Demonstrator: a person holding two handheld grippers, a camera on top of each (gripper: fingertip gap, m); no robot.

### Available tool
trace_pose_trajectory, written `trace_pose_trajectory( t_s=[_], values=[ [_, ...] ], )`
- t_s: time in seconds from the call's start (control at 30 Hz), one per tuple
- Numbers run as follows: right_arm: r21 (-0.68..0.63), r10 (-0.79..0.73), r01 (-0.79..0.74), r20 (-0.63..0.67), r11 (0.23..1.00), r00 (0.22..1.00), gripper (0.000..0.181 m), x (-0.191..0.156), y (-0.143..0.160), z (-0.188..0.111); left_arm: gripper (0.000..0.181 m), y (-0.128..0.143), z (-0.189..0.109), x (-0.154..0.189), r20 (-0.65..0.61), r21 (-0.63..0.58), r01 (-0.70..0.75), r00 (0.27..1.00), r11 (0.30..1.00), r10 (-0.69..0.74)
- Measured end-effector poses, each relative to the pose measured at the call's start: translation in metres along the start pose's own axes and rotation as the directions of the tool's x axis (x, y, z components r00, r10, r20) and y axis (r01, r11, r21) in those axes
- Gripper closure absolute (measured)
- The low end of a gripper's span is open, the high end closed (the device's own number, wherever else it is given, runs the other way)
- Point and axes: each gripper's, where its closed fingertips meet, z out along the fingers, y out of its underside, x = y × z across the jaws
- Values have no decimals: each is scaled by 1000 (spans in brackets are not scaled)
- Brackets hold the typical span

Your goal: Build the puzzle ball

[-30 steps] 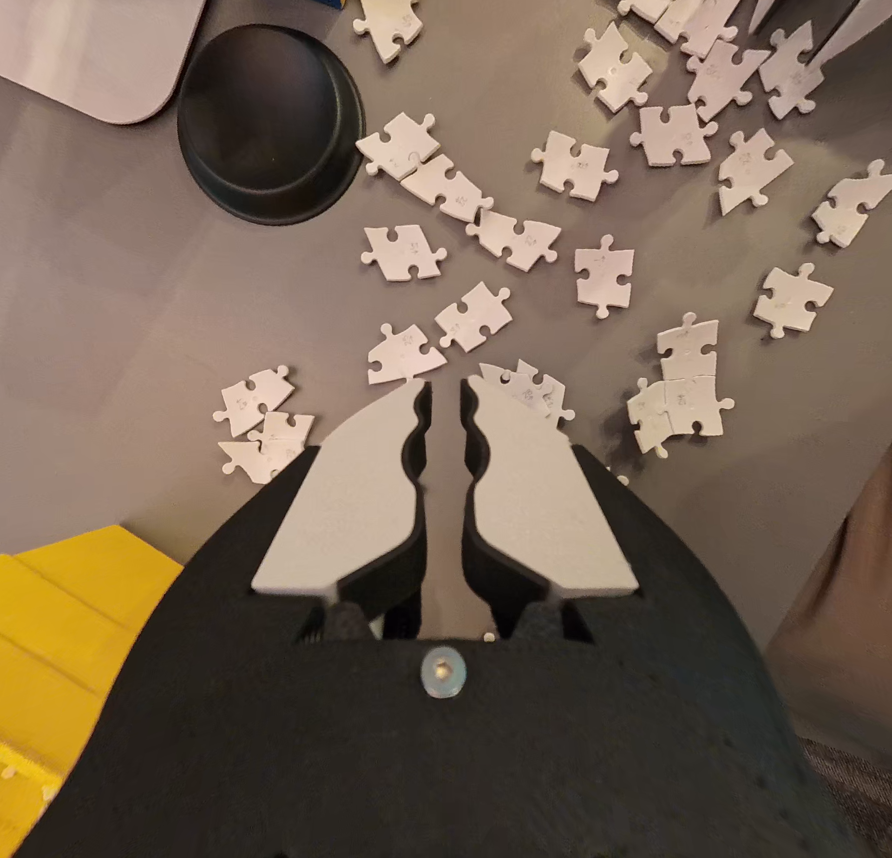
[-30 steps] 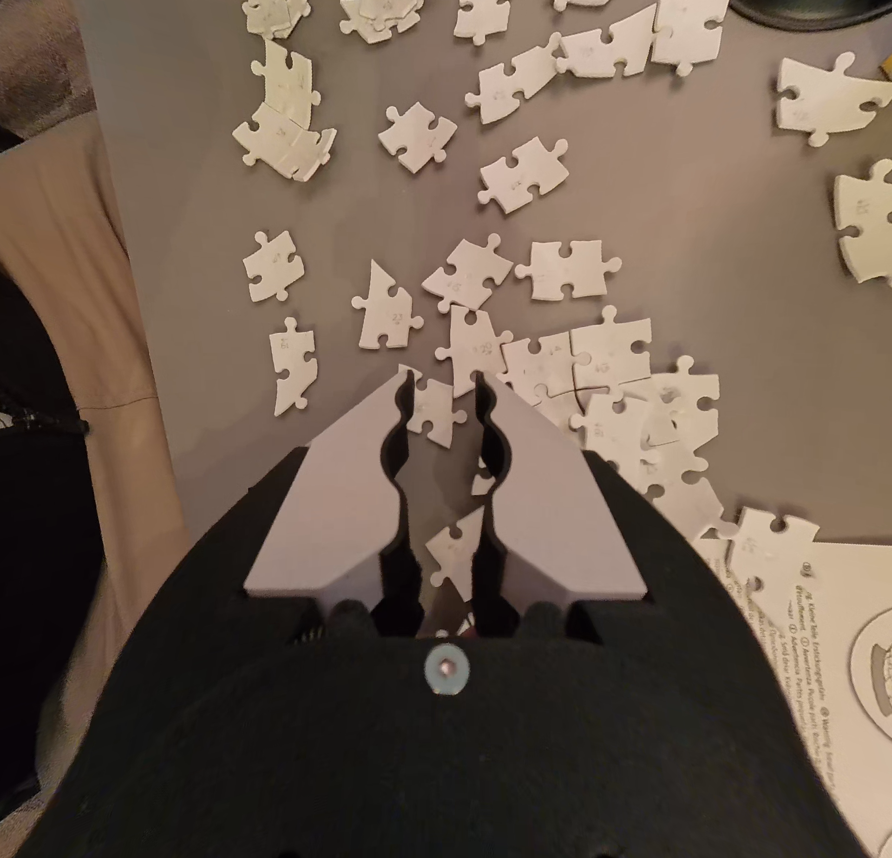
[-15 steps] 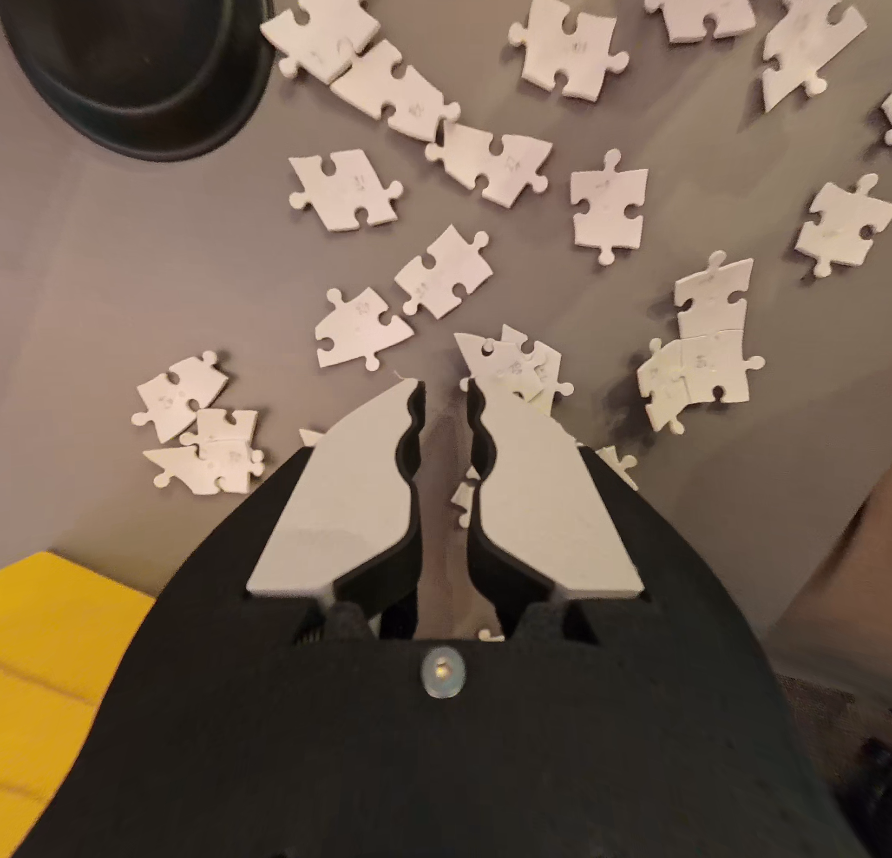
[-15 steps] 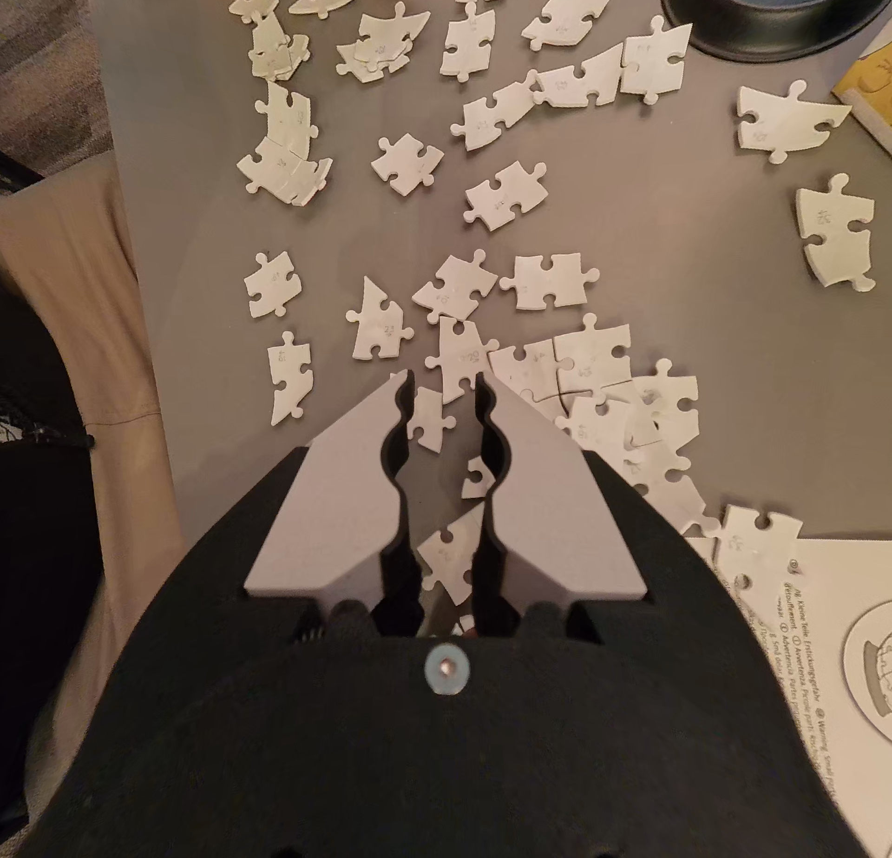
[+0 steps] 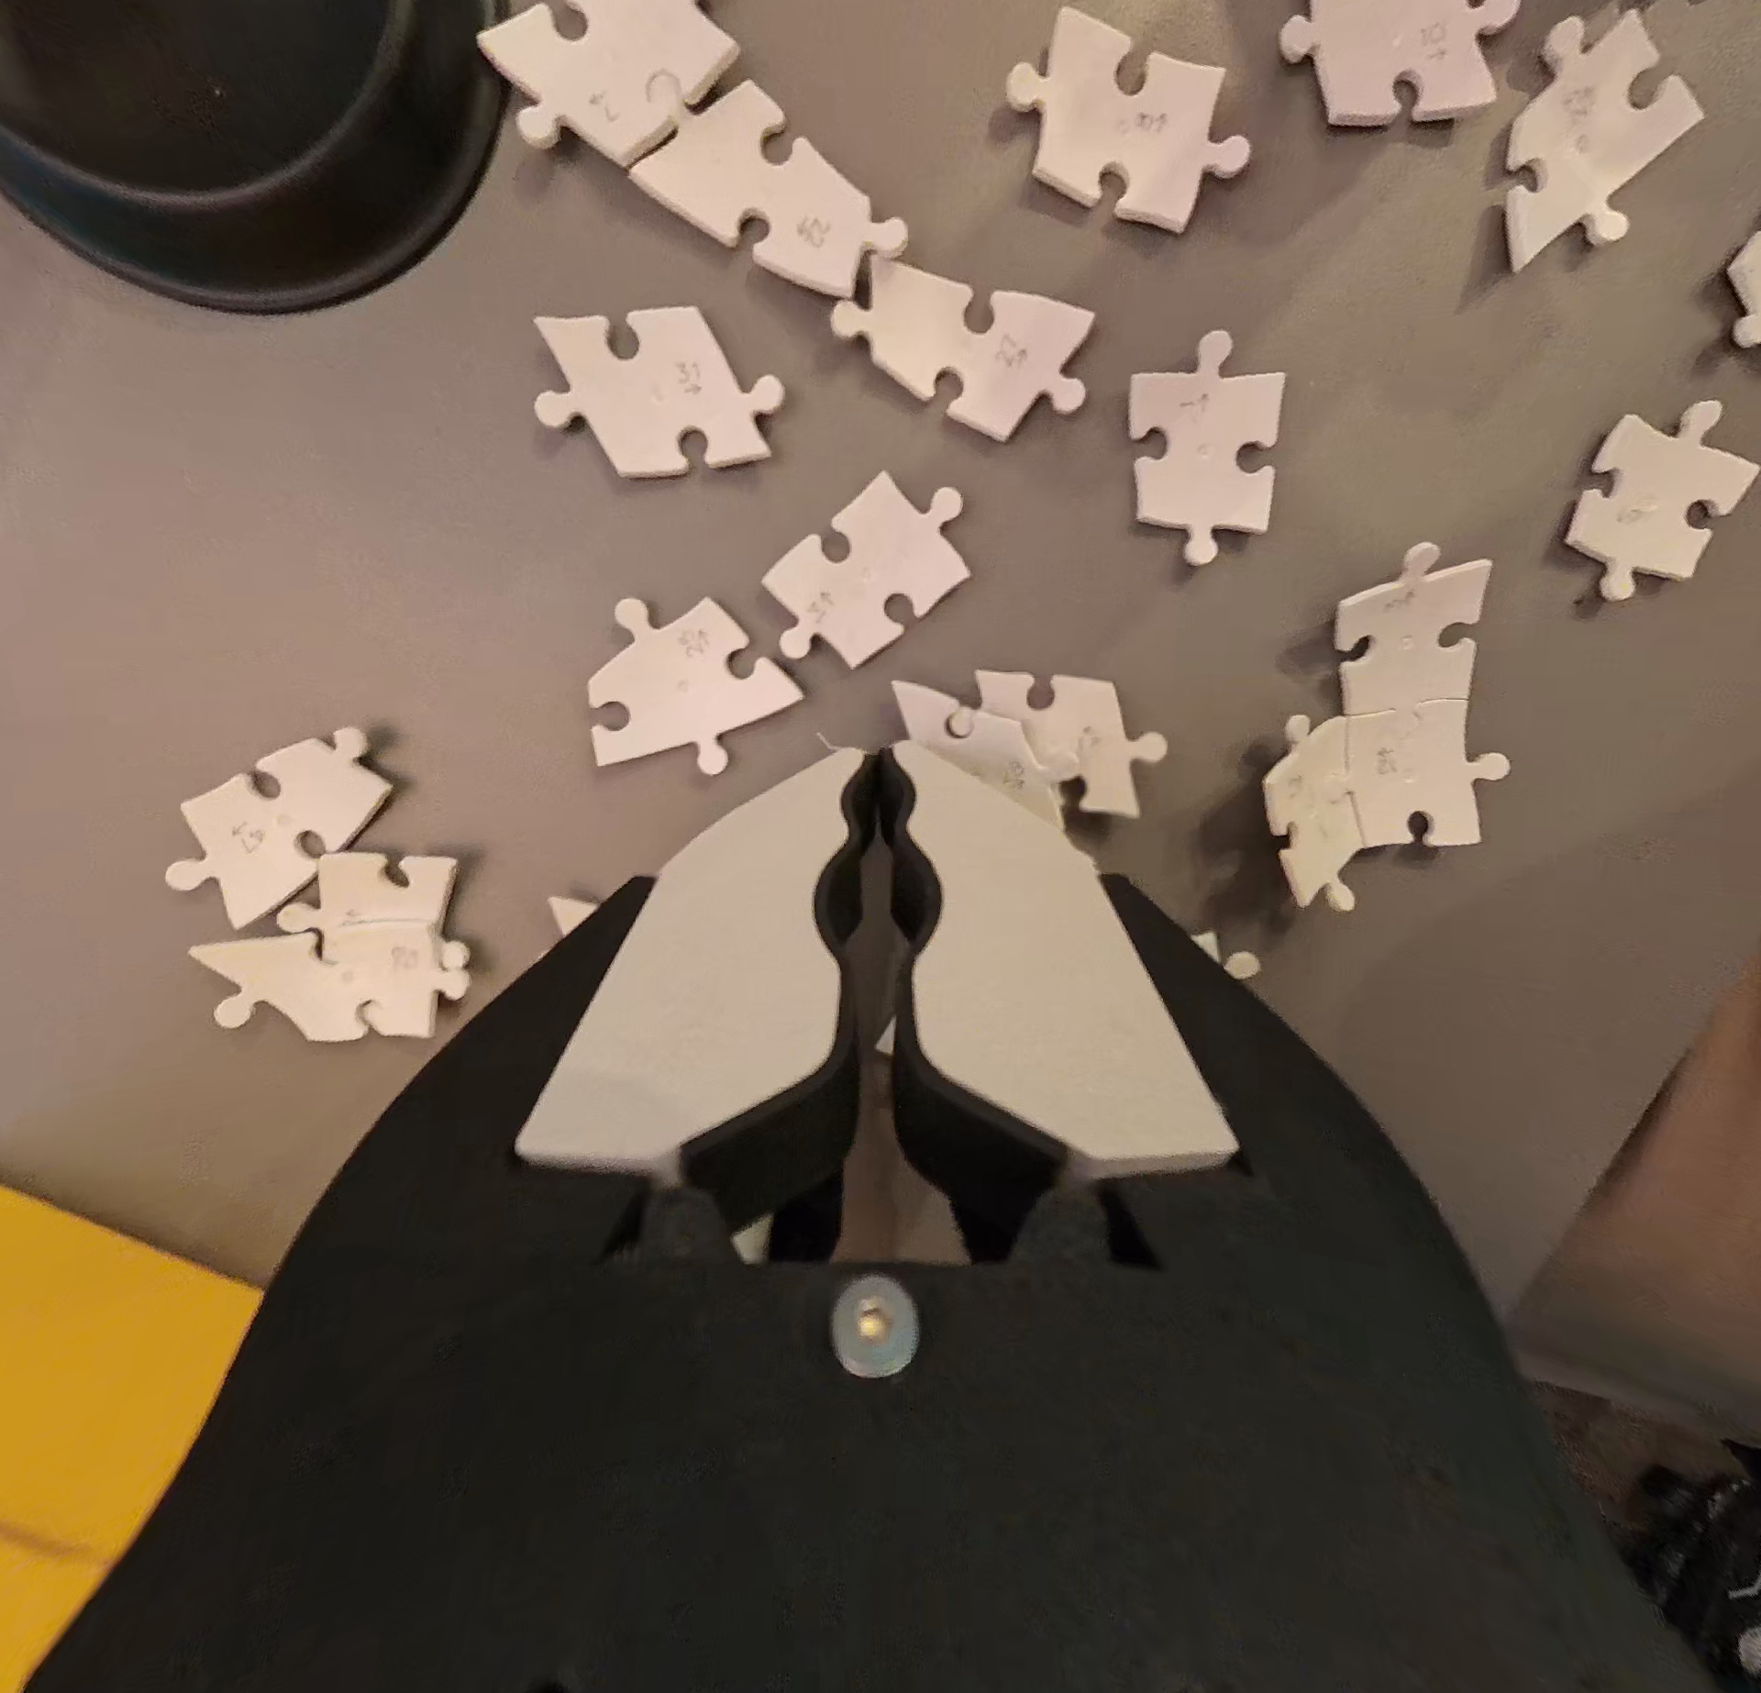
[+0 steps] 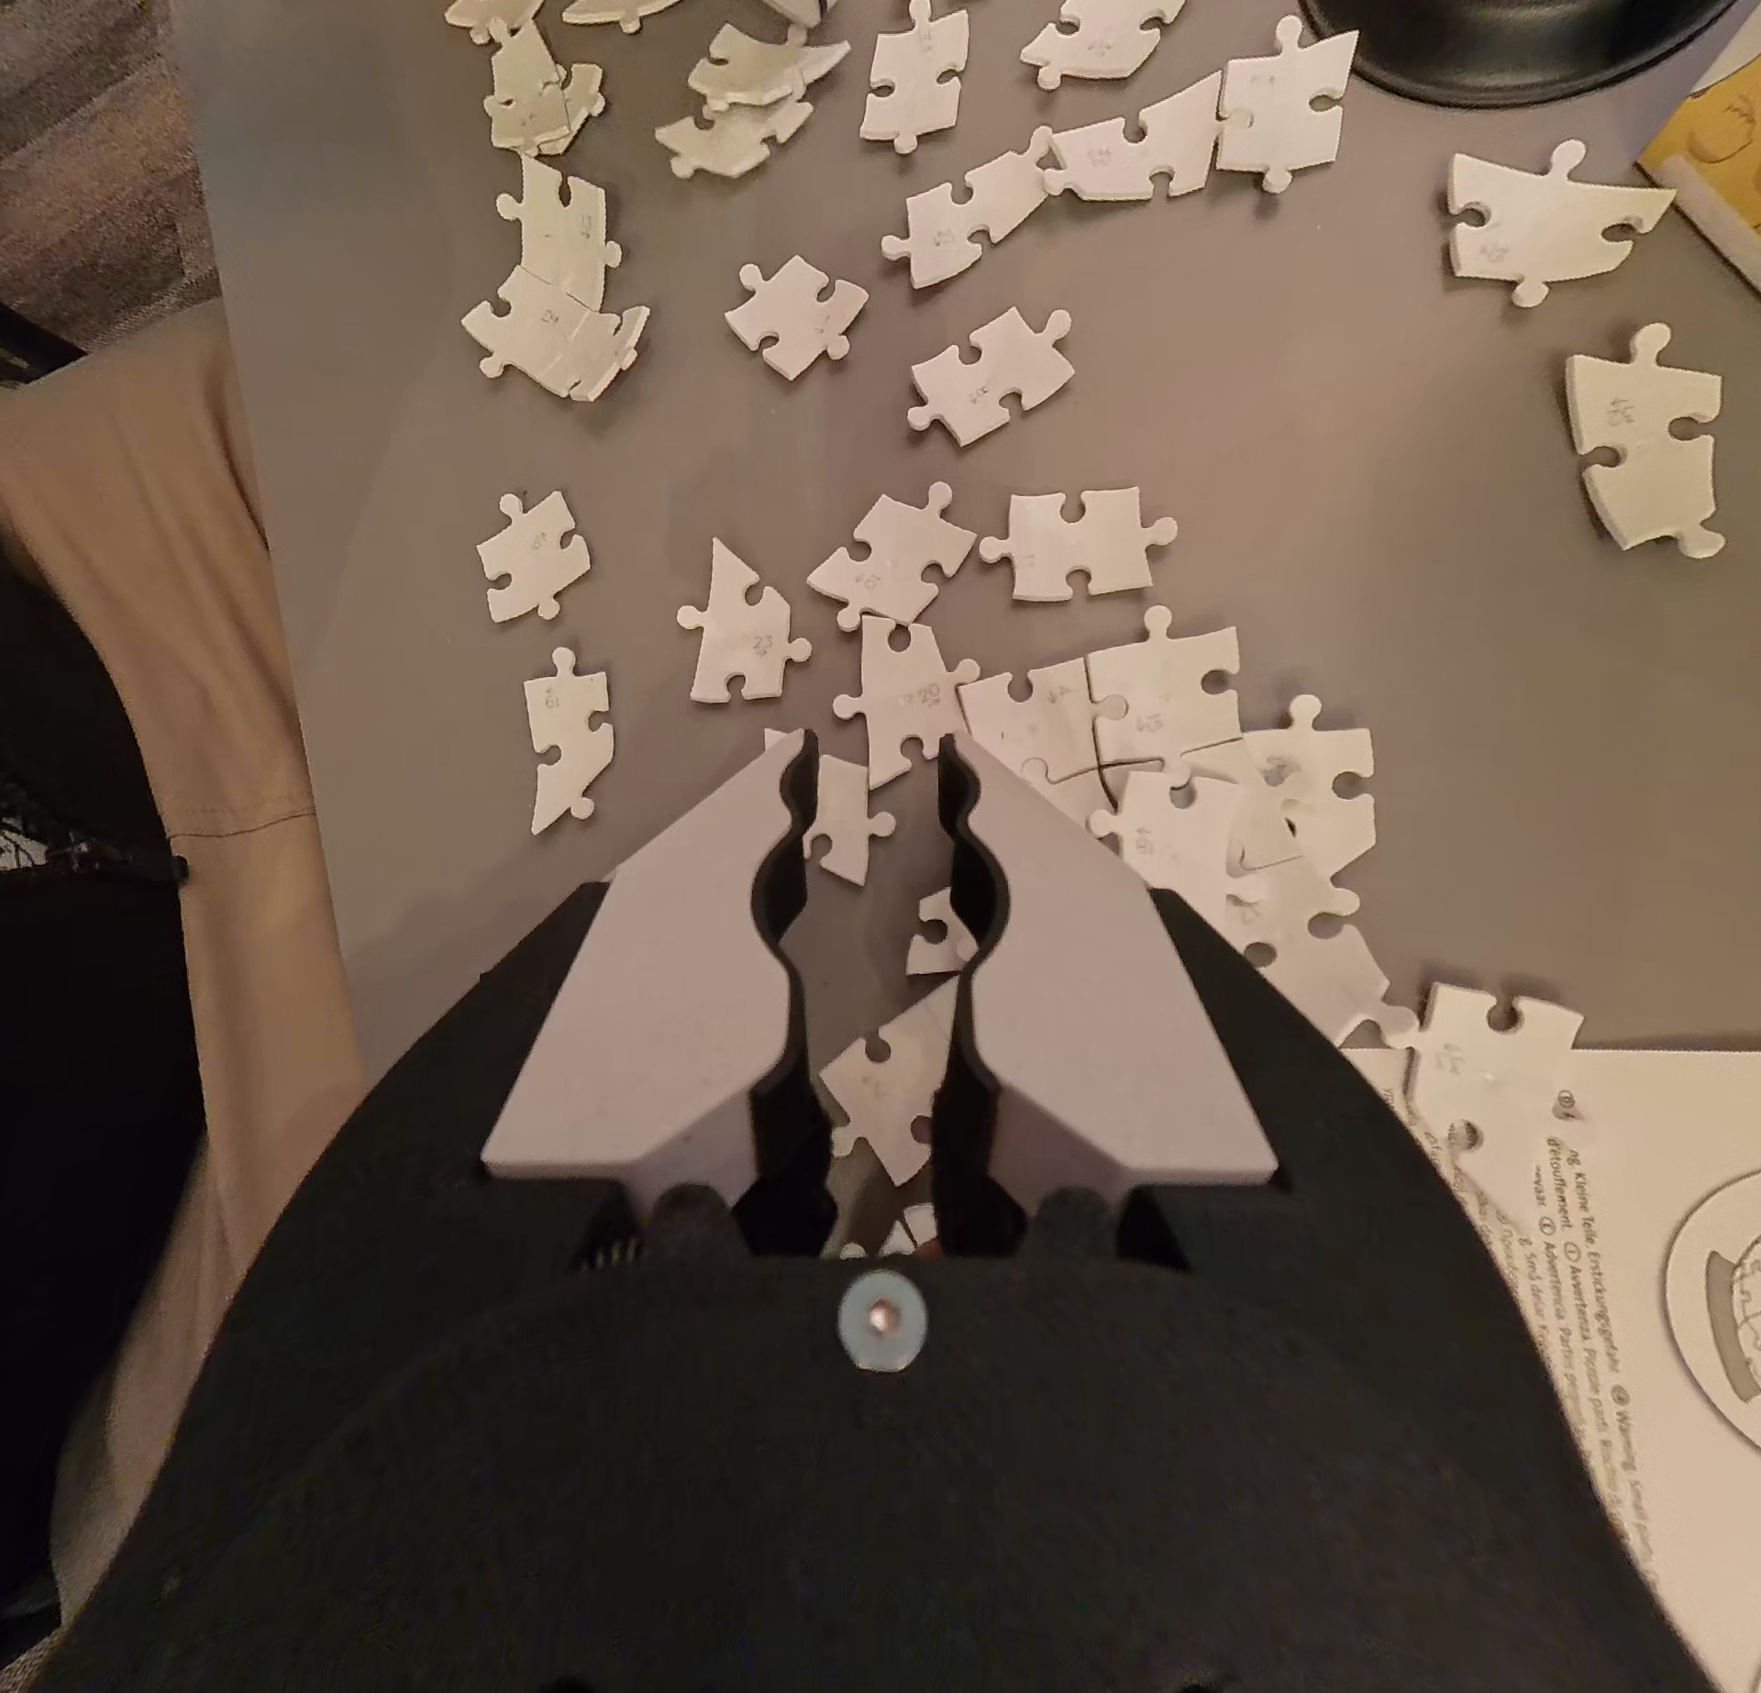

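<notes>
Almost nothing of the ball is built yet, judging by how the pieces lie. The white puzzle pieces point(image 5: 657, 389) are scattered face-down across the grey tabletop point(image 5: 286, 504), most of them single and well apart, with only a few small joined runs: a chain of three near the black bowl-shaped stand point(image 5: 219, 104) in the left wrist view, and a heap of overlapping and partly joined pieces point(image 6: 1143, 723) just right of the right hand-held gripper point(image 6: 877, 752). No curved shell or assembled section shows anywhere. The left hand-held gripper point(image 5: 877, 761) has its fingertips pressed together with nothing visible between them, just beside a pair of overlapping pieces point(image 5: 1029, 742). The right hand-held gripper stands apart and empty, hovering over a loose piece point(image 6: 843, 818) seen through its gap. A printed instruction sheet point(image 6: 1572, 1218) lies at the lower right, and a yellow box point(image 5: 105, 1314) at the left view's lower left. What remains, by my reading, is practically the whole build: sorting, joining and closing the sphere.
</notes>
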Motion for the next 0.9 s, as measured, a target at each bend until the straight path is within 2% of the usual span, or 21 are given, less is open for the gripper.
trace_pose_trajectory(
  t_s=[0.27, 0.7, 0.83, 0.9],
  values=[
    [6, 7, -7, -6, 1000, 1000, 158, 2, 0, -3, 176, -1, -18, -7, 31, 24, 14, 999, 1000, -15],
    [-57, -6, 8, 40, 998, 999, 159, -4, 17, -7, 173, -9, -16, -2, 30, 24, -10, 1000, 1000, 9],
    [-55, -21, 24, 54, 998, 998, 159, -9, 15, -5, 170, -11, -19, 13, -40, 27, -39, 998, 999, 40],
    [-55, -23, 26, 54, 998, 998, 159, -9, 15, -4, 166, -3, -22, 25, -94, -20, -67, 993, 998, 65]
  ],
)
